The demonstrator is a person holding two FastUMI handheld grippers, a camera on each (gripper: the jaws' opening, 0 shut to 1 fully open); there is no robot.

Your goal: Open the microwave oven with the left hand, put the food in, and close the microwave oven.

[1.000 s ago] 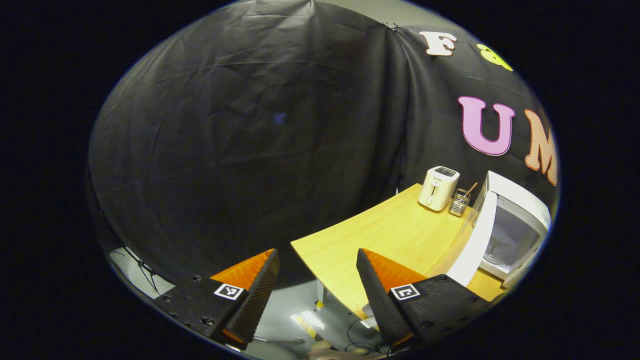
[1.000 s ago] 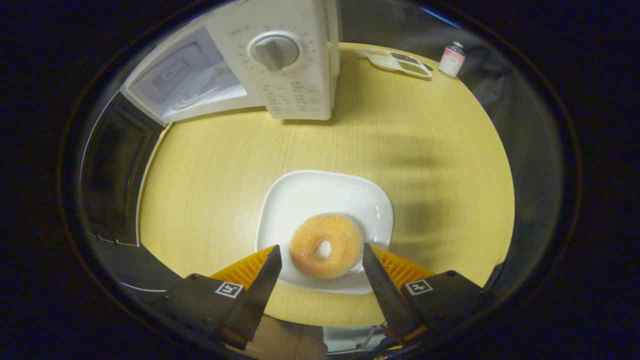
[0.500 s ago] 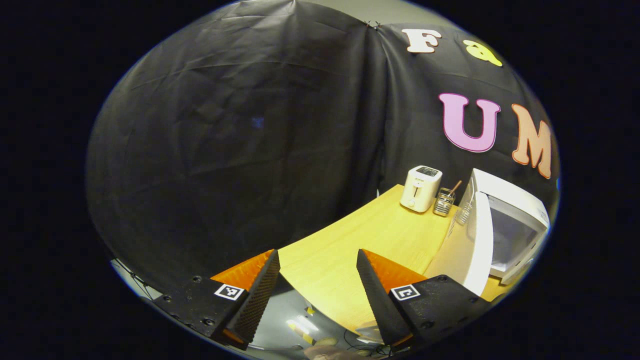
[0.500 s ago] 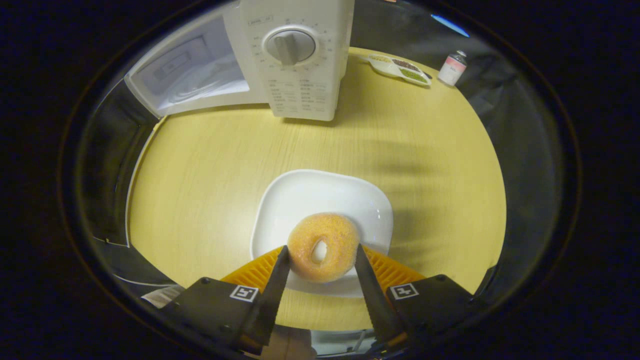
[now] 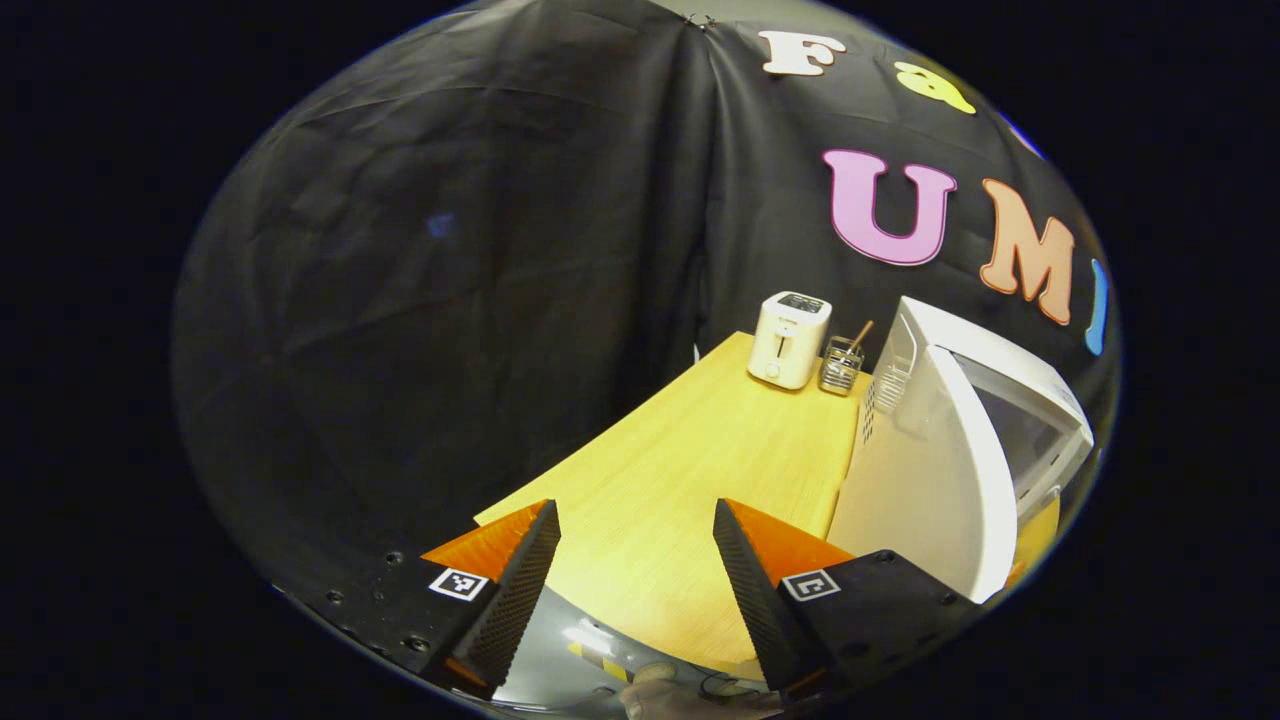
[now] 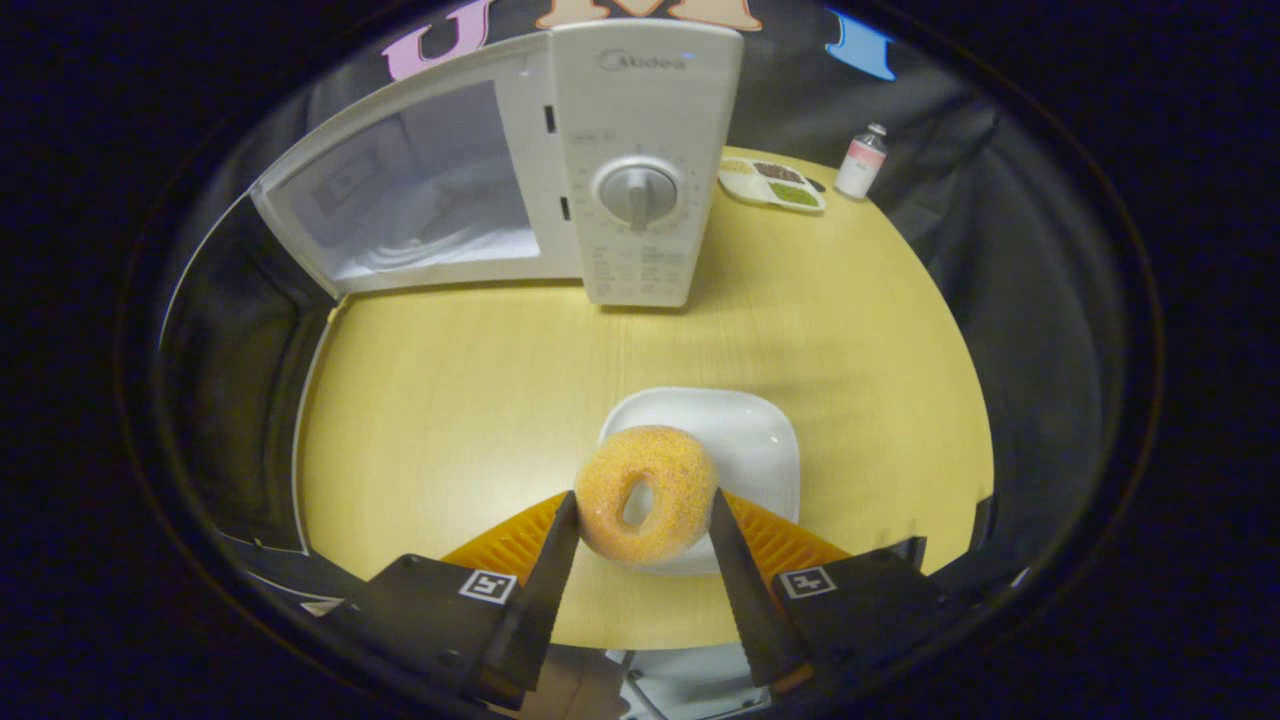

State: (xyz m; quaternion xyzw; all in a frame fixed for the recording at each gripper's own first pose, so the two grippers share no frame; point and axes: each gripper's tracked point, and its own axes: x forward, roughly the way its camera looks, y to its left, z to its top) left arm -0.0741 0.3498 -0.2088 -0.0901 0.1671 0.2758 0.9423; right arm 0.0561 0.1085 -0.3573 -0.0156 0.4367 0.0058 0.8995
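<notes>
Right claw [image 6: 638, 520] clamped on donut [image 6: 646, 492]; left claw [image 5: 634, 545] agape; microwave [image 6: 560, 190] door open.

The doughnut [image 6: 647, 493] is golden orange with a pale sugary speckle over its surface. Under it sits a plain white plate [image 6: 745, 440]. The tabletop [image 6: 480, 400] is light yellow wood with a fine straight grain. The microwave oven [image 6: 640, 160] is white, with a grey dial on its panel and small grey print below it; its open door [image 6: 225, 380] has a dark inner window with a white border. In the left gripper view the toaster [image 5: 789, 340] is cream white, and the small holder [image 5: 841, 364] beside it is clear with a brown stick in it. A white divided tray [image 6: 772, 184] holds green, brown and pale fillings, near a white bottle [image 6: 861, 161] with a pink band.
</notes>
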